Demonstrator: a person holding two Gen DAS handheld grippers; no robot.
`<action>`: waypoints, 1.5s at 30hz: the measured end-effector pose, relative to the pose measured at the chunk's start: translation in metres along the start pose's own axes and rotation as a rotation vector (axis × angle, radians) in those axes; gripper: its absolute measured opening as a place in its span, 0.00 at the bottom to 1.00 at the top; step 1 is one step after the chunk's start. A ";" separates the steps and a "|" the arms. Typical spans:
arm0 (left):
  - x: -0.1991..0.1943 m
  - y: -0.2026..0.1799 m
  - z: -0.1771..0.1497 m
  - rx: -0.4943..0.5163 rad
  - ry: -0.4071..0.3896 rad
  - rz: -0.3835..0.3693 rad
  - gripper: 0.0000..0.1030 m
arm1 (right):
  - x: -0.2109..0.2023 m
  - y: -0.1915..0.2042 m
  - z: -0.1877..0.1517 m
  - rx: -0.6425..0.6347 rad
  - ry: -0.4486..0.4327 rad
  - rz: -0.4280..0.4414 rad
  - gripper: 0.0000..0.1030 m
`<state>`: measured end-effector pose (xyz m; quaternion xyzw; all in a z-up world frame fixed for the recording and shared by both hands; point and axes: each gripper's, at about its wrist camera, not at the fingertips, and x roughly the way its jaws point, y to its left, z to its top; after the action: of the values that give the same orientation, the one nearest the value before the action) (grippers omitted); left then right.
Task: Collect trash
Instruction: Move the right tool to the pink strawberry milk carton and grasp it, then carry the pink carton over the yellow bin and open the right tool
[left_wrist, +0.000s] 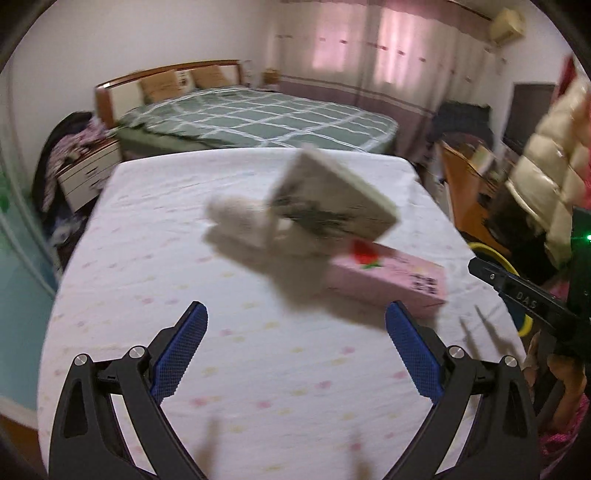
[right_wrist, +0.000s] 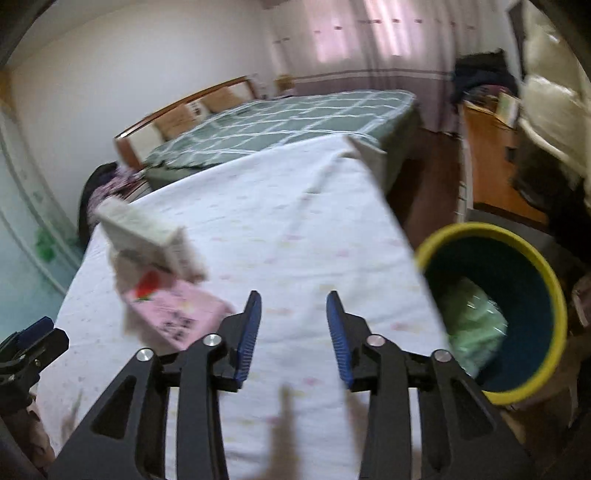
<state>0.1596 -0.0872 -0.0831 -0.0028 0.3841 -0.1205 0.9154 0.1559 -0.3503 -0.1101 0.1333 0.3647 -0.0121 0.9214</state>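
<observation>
A: Both tools empty, jaws apart: left tool (left_wrist: 295, 325) wide, right tool (right_wrist: 293, 314) narrower. Trash on tabletop (left_wrist: 184, 332): grey box (left_wrist: 332, 199) leaning over pink box (left_wrist: 391, 280).

B: Cardboard, prob light, crushable. Pinch pink box's narrow sides. Bin (right_wrist: 495, 310) near.

Soft matt white cotton sheet with faint pastel flowers (left_wrist: 258, 369) over the bench. Smooth matt pink cardboard box (left_wrist: 391, 282). Grey paper carton (left_wrist: 332, 195), blurred. Textured blue rubber pads (left_wrist: 177, 358) on matt black plastic left tool (left_wrist: 295, 347), shiny metal rivets. Smooth plastic yellow-rimmed teal bin (right_wrist: 554, 295).
</observation>
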 end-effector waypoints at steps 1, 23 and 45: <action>-0.004 0.012 -0.002 -0.017 -0.005 0.011 0.93 | 0.004 0.010 0.002 -0.020 0.008 0.011 0.37; -0.022 0.060 -0.007 -0.130 -0.043 0.051 0.93 | 0.046 0.055 0.003 -0.075 0.165 0.113 0.37; -0.037 0.071 -0.013 -0.160 -0.076 0.039 0.93 | 0.037 0.131 -0.048 -0.201 0.125 0.067 0.47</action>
<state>0.1405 -0.0092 -0.0732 -0.0731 0.3573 -0.0713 0.9284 0.1664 -0.2088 -0.1379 0.0531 0.4161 0.0638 0.9055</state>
